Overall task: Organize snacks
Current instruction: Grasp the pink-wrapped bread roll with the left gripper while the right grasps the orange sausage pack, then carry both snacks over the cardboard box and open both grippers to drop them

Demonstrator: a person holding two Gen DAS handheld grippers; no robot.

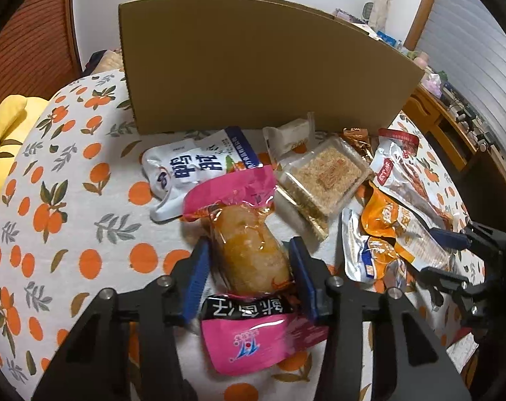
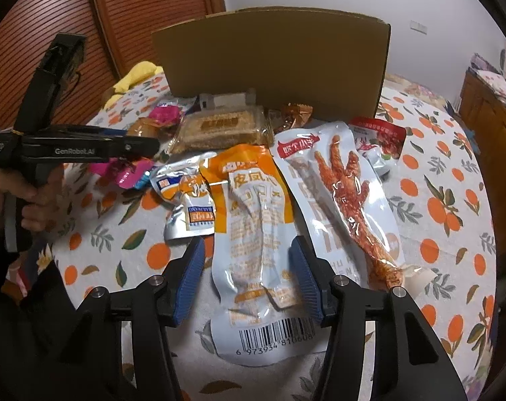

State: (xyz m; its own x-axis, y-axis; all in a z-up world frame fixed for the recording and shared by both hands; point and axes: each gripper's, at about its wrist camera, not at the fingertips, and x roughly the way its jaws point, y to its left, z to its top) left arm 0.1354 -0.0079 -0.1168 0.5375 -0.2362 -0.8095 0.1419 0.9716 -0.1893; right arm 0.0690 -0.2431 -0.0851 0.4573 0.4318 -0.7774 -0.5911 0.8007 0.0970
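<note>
A pink-ended snack pack (image 1: 249, 244) with a pale orange sausage-like filling lies on the orange-print tablecloth (image 1: 69, 183). My left gripper (image 1: 249, 250) straddles it. The blue pads stand close on both sides, the right one at the wrapper, with a thin gap at the left one. My right gripper (image 2: 249, 260) straddles an orange-and-white vacuum pack (image 2: 253, 220) with a barcode at its near end. Its right pad meets the pack's edge and its left pad stands clear. A tall cardboard box (image 1: 253, 67) stands behind the snacks. Each gripper appears in the other's view: left gripper (image 2: 142, 143), right gripper (image 1: 443, 255).
More snacks lie between the box and my grippers: a white-and-blue pouch (image 1: 186, 167), a clear tray of floss cake (image 1: 326, 173), a long chicken-claw pack (image 2: 350, 193), a red pouch (image 2: 383, 137) and a small silver pack (image 2: 186, 197). A hand (image 2: 29, 197) holds the left gripper. A yellow plush (image 1: 5, 127) sits at the table's left edge.
</note>
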